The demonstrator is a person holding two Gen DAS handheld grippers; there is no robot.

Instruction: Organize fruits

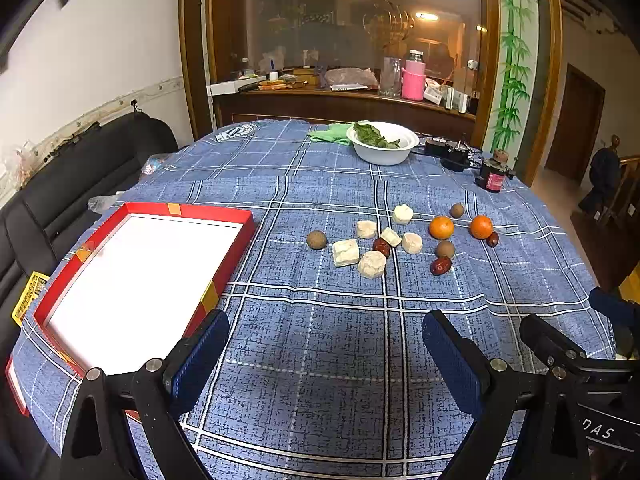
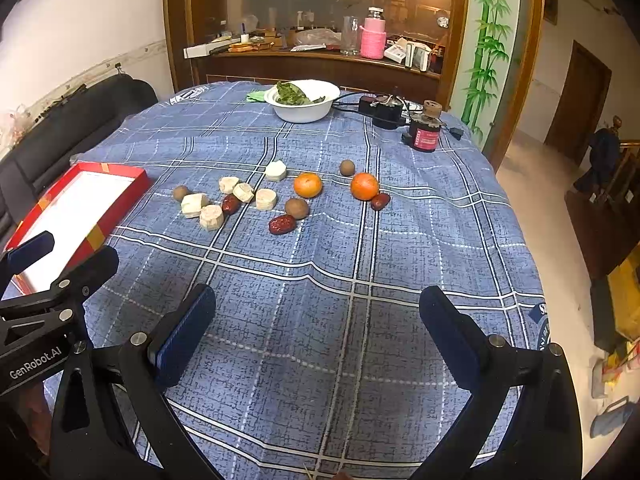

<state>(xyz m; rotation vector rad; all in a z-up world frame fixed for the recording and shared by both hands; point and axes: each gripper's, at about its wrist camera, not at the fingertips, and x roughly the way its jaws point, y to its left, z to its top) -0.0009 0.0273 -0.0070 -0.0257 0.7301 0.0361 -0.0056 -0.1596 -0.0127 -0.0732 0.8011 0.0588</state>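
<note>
Two oranges (image 2: pixel 308 185) (image 2: pixel 364 186) lie ahead of your right gripper (image 2: pixel 318 320), bright and round among a loose scatter on the blue plaid tablecloth (image 2: pixel 360 360): pale, chunky cut pieces (image 2: pixel 211 217), dark red wrinkled dates (image 2: pixel 281 224) and dull brown round fruits (image 2: pixel 296 208). All of it sits well beyond your fingertips, nothing touching either claw. Both of your grippers stand wide open and hold nothing; the right one's blue pads (image 2: pixel 182 336) frame bare cloth. Your left gripper (image 1: pixel 326 354) is spread just as wide, with the same scatter ahead and slightly to its right, one orange (image 1: pixel 441 227) near a brown fruit (image 1: pixel 445 249). Ahead and to the left of that claw lies the red box (image 1: pixel 224 216), shallow with a white floor, its near corner hidden behind your left finger. Farther off, past the fruit, a white bowl (image 1: pixel 382 156) holds green leaves. What the pale pieces are is hard to make out. One date (image 2: pixel 380 201) is tucked against the right-hand orange, partly hidden. Each gripper's side edges into the other's view, cut off by the frame.
</note>
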